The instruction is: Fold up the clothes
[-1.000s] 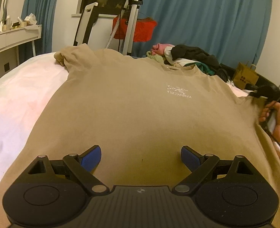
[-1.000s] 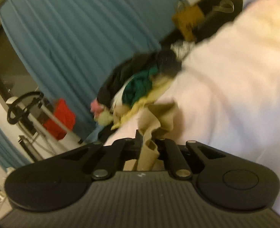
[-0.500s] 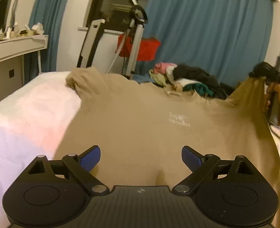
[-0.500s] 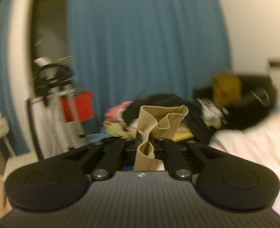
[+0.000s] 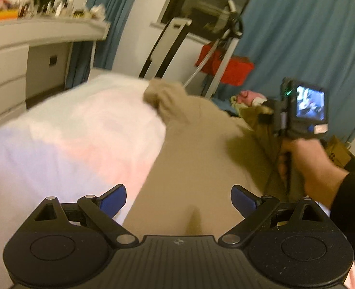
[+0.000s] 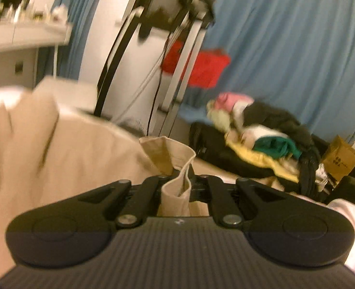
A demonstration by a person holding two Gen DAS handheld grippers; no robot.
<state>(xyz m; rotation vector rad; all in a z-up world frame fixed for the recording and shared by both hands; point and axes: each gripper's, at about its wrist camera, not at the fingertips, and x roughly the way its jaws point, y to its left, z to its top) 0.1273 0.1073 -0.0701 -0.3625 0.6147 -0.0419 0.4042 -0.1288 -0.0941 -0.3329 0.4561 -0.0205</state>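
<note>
A tan T-shirt [image 5: 196, 149] lies on the white bed [image 5: 64, 139], its right side lifted and folded over toward the middle. My left gripper [image 5: 177, 198] hovers open over the shirt's near hem, blue pads apart with nothing between them. In the left wrist view a hand holds my right gripper [image 5: 265, 110] above the shirt's right half. The right wrist view shows that gripper [image 6: 178, 180] shut on a bunched tan sleeve [image 6: 172, 154]. The rest of the shirt [image 6: 64, 149] spreads to its left.
A heap of mixed clothes [image 6: 259, 137] lies at the bed's far end, with a brown paper bag [image 6: 341, 159] beside it. Behind stand a metal rack with a red bag [image 5: 225, 65], blue curtains [image 5: 305, 36] and a white dresser [image 5: 21, 55] at left.
The right gripper has carried the sleeve up and leftward across the shirt, folding its right side over, and rolled upright. The left gripper drew back and shifted left, toward the shirt's left edge.
</note>
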